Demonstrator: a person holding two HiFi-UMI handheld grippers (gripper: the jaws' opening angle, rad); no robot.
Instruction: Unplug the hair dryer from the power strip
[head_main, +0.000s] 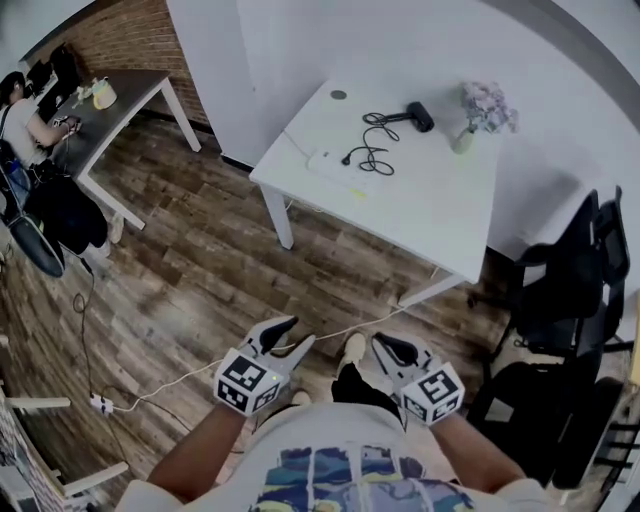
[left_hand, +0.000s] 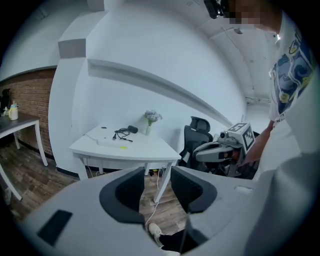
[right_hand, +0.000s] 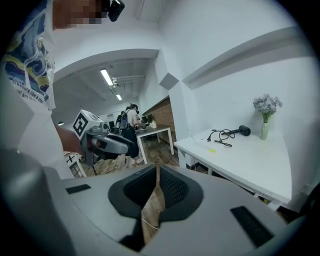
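2 tools (head_main: 296, 332) (head_main: 392, 345), 2 tables (head_main: 420, 200) (head_main: 125, 95), 1 hair dryer (head_main: 418, 116), 1 vase (head_main: 463, 140), 1 tabletop power strip (head_main: 335, 165).

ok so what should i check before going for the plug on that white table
1. The left gripper is open and empty: ok, jaws apart with nothing between them.
2. The right gripper is open: not ok, jaws together, nothing held.
3. Grippers at the table: not ok, both are held by the body, with floor in between.
4. The plug sits in the power strip: cannot tell, too small.
5. The vase is away from the strip: ok, it stands beyond the hair dryer.
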